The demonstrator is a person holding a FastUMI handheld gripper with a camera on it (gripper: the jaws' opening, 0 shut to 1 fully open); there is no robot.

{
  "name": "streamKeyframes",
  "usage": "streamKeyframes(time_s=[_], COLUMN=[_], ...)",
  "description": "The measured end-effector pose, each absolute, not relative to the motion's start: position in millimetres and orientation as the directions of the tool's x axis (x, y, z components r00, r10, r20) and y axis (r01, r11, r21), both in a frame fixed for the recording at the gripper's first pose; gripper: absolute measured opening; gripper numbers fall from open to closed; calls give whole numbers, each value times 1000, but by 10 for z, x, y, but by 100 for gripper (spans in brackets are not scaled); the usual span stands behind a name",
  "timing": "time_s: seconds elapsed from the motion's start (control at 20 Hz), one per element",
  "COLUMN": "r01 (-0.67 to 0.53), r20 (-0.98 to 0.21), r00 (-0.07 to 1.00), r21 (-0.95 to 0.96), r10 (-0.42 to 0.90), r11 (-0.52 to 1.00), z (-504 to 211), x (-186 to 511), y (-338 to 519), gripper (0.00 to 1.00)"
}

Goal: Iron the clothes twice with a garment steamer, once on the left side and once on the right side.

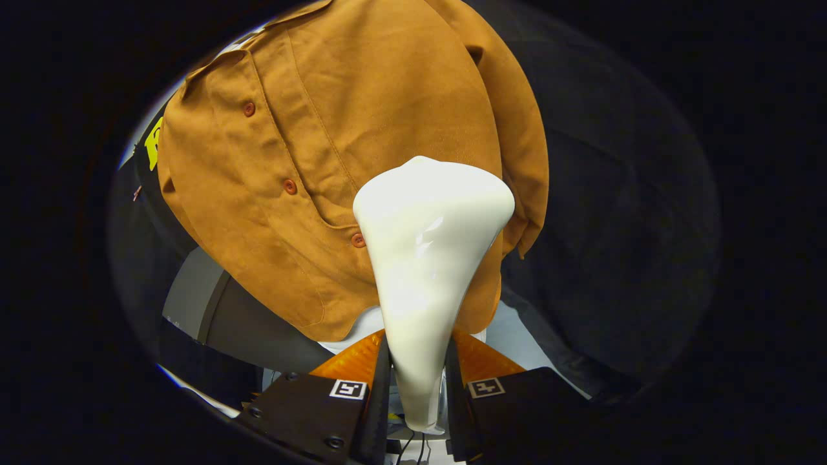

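A brown button-up shirt (336,129) hangs in front of the dark cloth wall, with several reddish buttons running down its placket. My gripper (418,381) is shut on the narrow handle of a white garment steamer (426,245). The steamer widens away from the fingers, and its broad head lies against the shirt's lower front, just to the right of the button line. Whatever the head covers of the fabric is hidden.
A white surface (517,336) shows below the shirt's hem. A grey panel (194,290) and a dark rounded shape (258,329) sit low to the left of the fingers. A thin dark cable (413,445) trails from the steamer's handle base.
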State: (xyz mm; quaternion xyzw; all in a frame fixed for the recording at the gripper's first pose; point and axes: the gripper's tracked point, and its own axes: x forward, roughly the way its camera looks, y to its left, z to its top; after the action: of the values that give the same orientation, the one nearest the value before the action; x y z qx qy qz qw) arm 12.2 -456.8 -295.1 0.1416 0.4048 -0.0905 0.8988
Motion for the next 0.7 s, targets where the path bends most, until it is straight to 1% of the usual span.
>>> streamKeyframes(time_s=[0.2,0.35,0.5,0.7], r01=[273,251,202,120], r20=[-682,-582,-479,-395], r00=[722,799,865,915], r21=[126,91,69,69], r10=[-117,-153,-145,-83], r11=[954,964,977,990], z=[-2394,-1866,-1285,-858], x=[170,198,324,445], y=[-4376,-4097,-3611,-2868], gripper=[42,42,42,42])
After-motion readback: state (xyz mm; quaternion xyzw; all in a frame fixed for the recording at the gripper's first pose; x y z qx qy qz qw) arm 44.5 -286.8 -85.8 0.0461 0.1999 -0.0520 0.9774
